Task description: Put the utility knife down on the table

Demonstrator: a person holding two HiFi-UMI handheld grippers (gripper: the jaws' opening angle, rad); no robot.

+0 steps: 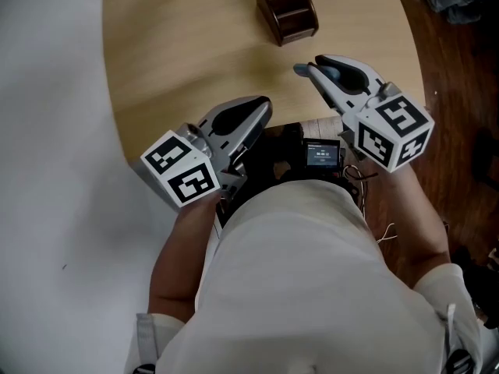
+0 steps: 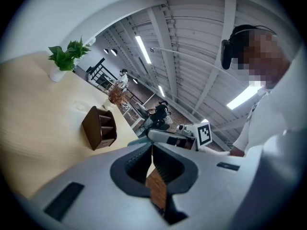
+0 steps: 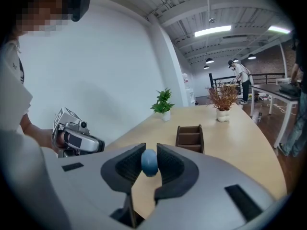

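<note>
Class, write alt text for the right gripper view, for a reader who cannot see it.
The right gripper is shut on the blue utility knife, over a pale wooden table. Beyond stand a brown organiser and a potted plant; the left gripper shows at left.

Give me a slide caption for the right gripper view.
Right gripper holds a blue utility knife in its jaws over a wooden table, a brown desk organizer beyond.

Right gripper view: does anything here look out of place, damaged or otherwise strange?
Nothing stands out. The right hand-held gripper is shut on the blue utility knife, held above the table and not yet put down. The brown organizer stands upright on the table, and nothing looks spilled or broken.
</note>
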